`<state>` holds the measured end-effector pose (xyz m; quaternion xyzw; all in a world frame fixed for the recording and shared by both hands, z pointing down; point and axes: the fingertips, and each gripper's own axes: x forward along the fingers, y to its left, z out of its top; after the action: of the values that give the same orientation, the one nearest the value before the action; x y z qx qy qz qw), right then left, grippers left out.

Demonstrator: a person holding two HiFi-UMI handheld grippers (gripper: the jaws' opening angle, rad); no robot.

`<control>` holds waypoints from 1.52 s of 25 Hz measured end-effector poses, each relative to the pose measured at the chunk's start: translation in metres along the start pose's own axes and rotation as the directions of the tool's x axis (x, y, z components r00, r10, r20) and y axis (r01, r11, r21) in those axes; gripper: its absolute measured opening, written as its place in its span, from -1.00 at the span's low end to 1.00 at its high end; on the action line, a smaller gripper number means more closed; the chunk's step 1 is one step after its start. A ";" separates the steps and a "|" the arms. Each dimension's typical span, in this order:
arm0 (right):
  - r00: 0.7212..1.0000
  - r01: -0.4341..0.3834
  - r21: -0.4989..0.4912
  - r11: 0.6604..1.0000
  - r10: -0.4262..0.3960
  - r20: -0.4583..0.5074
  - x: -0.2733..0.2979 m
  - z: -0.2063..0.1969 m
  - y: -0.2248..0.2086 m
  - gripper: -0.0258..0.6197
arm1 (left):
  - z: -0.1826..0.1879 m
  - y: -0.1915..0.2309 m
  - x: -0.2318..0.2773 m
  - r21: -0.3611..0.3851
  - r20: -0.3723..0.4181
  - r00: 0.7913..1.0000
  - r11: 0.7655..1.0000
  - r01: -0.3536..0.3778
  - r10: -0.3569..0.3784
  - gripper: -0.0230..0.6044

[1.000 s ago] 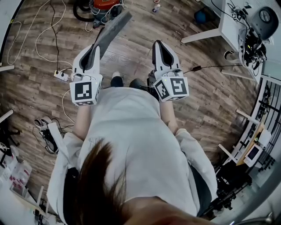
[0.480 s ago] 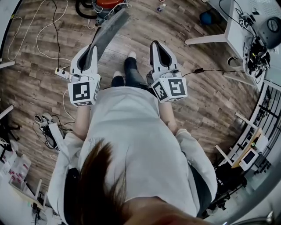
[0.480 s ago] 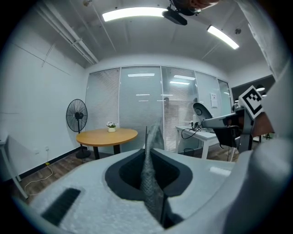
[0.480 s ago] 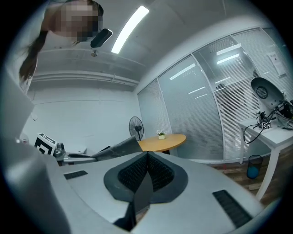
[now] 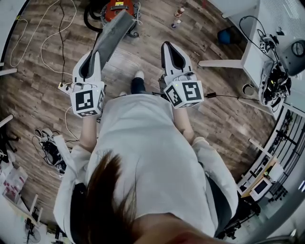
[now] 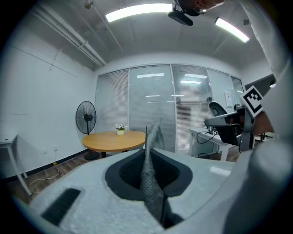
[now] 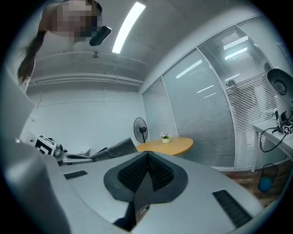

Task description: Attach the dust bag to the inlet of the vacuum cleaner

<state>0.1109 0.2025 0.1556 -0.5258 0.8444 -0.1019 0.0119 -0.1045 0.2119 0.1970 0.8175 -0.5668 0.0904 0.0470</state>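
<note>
— Vacuum [image 5: 119,5] shows further into view now than before.
— Bag [image 5: 112,35]?
— Clamped in the left gripper [image 5: 95,56], above the floor. Right gripper [image 5: 170,49] is closed (nothing between).
— Progress?
— Bag carried; fitting it to the inlet remains.

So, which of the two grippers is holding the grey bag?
The left gripper: its jaws pinch the grey dust bag. The right gripper is shut on nothing.

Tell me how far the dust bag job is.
Done: the left gripper is shut on the dust bag. In hand: the bag is held off the floor, pointing toward the vacuum cleaner. Left: attaching it there; the right gripper is shut, empty.
</note>
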 end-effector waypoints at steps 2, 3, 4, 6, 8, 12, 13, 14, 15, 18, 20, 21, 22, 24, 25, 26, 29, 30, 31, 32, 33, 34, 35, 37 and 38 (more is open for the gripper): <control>1.000 -0.013 -0.006 1.000 0.013 -0.002 0.012 0.005 -0.014 -0.91 | 0.005 0.003 0.015 -0.004 0.005 1.000 1.000 -0.027 0.027 -0.80; 1.000 -0.018 -0.008 1.000 0.017 -0.003 0.016 0.006 -0.020 -0.91 | 0.007 0.005 0.022 -0.004 0.006 0.999 0.999 -0.040 0.040 -0.80; 1.000 -0.021 -0.009 1.000 0.021 -0.006 0.020 0.007 -0.025 -0.91 | 0.009 0.007 0.027 -0.004 0.007 0.999 0.999 -0.052 0.052 -0.80; 1.000 -0.022 -0.007 1.000 0.022 -0.014 0.026 0.007 -0.035 -0.91 | 0.011 0.012 0.036 -0.004 0.006 0.997 0.997 -0.074 0.074 -0.80; 1.000 -0.019 0.000 1.000 0.019 -0.025 0.030 0.005 -0.044 -0.91 | 0.012 0.017 0.043 -0.004 0.005 0.996 0.996 -0.093 0.093 -0.80; 0.999 -0.008 0.009 1.000 0.009 -0.047 0.035 -0.001 -0.056 -0.91 | 0.011 0.023 0.053 -0.002 -0.004 0.994 0.994 -0.111 0.111 -0.80; 0.999 -0.006 0.011 1.000 0.006 -0.053 0.036 -0.002 -0.057 -0.91 | 0.010 0.023 0.054 -0.003 -0.008 0.994 0.994 -0.112 0.112 -0.80; 0.998 -0.004 0.012 1.000 0.004 -0.057 0.037 -0.003 -0.058 -0.91 | 0.010 0.024 0.056 -0.004 -0.012 0.994 0.994 -0.112 0.112 -0.80; 0.998 -0.002 0.013 1.000 0.003 -0.062 0.039 -0.004 -0.059 -0.91 | 0.009 0.025 0.058 -0.005 -0.016 0.994 0.994 -0.111 0.111 -0.80; 0.998 0.006 0.016 1.000 -0.005 -0.070 0.048 -0.005 -0.060 -0.91 | 0.009 0.030 0.066 -0.009 -0.023 0.994 0.995 -0.103 0.102 -0.80; 0.997 0.015 0.015 1.000 -0.014 -0.074 0.055 -0.004 -0.060 -0.91 | 0.009 0.035 0.073 -0.011 -0.026 0.996 0.996 -0.088 0.088 -0.80; 0.997 0.021 0.014 1.000 -0.020 -0.076 0.059 -0.004 -0.059 -0.91 | 0.010 0.038 0.077 -0.011 -0.027 0.997 0.997 -0.079 0.078 -0.80; 0.997 0.028 0.014 1.000 -0.027 -0.076 0.065 -0.003 -0.058 -0.91 | 0.012 0.041 0.082 -0.011 -0.027 0.997 0.998 -0.068 0.068 -0.80; 0.996 0.045 0.017 0.999 -0.044 -0.075 0.078 0.000 -0.059 -0.91 | 0.016 0.049 0.094 -0.012 -0.024 0.999 0.999 -0.044 0.044 -0.80; 0.996 0.054 0.020 0.998 -0.052 -0.073 0.086 0.002 -0.060 -0.91 | 0.018 0.052 0.102 -0.011 -0.022 0.999 0.999 -0.031 0.030 -0.80; 0.996 0.061 0.022 0.998 -0.059 -0.071 0.093 0.005 -0.061 -0.91 | 0.021 0.056 0.110 -0.008 -0.021 1.000 1.000 -0.016 0.016 -0.80; 0.995 0.079 0.015 0.997 -0.077 -0.060 0.118 0.013 -0.063 -0.91 | 0.030 0.066 0.133 0.017 -0.017 0.999 0.999 0.030 -0.030 -0.80; 0.995 0.086 0.013 0.996 -0.085 -0.055 0.127 0.015 -0.063 -0.91 | 0.033 0.070 0.141 0.025 -0.015 0.999 0.999 0.045 -0.045 -0.80; 0.994 0.094 0.013 0.996 -0.093 -0.050 0.136 0.017 -0.064 -0.91 | 0.035 0.074 0.149 0.030 -0.013 0.998 0.998 0.059 -0.059 -0.80; 0.994 0.101 0.013 0.995 -0.100 -0.045 0.145 0.019 -0.064 -0.91 | 0.037 0.079 0.156 0.033 -0.011 0.997 0.997 0.072 -0.072 -0.80; 0.993 0.108 0.013 0.994 -0.108 -0.041 0.153 0.020 -0.063 -0.91 | 0.038 0.084 0.162 0.034 -0.009 0.996 0.996 0.085 -0.085 -0.80; 0.993 0.115 0.013 0.993 -0.115 -0.040 0.160 0.020 -0.063 -0.91 | 0.039 0.089 0.168 0.036 -0.008 0.995 0.995 0.097 -0.097 -0.80; 0.992 0.122 0.013 0.992 -0.121 -0.038 0.167 0.020 -0.061 -0.91 | 0.039 0.094 0.173 0.039 -0.007 0.994 0.993 0.110 -0.109 -0.80; 0.991 0.133 0.013 0.991 -0.133 -0.034 0.177 0.021 -0.059 -0.91 | 0.041 0.103 0.182 0.047 -0.008 0.991 0.990 0.131 -0.131 -0.80; 0.990 0.139 0.012 0.990 -0.139 -0.032 0.182 0.021 -0.058 -0.91 | 0.041 0.107 0.185 0.051 -0.009 0.990 0.989 0.140 -0.140 -0.80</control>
<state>0.0833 0.0125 0.1616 -0.5816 0.8050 -0.1169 -0.0046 -0.1375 -0.0035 0.1914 0.8559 -0.5056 0.1035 0.0338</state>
